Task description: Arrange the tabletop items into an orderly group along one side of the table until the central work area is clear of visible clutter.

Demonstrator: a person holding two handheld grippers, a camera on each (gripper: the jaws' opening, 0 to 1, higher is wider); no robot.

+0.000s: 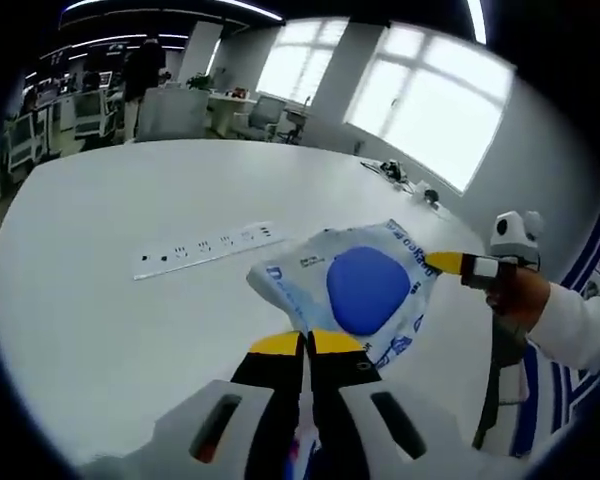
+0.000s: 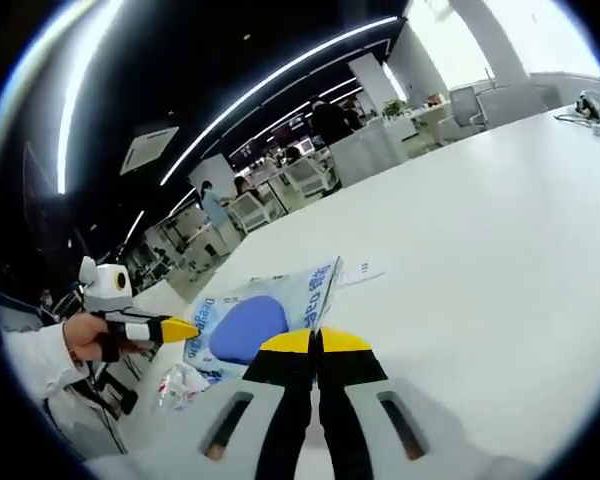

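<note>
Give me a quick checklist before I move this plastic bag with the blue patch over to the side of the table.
1. Left gripper shut on the white plastic bag with the blue patch: ok.
2. Right gripper shut on the bag's other edge: ok.
3. Bag spread between both grippers, not bunched: ok.
4. Bag fully lifted off the white table: cannot tell.
5. White power strip apart from the bag: ok.
6. Central area free of clutter: not ok, the power strip lies mid-table.
</note>
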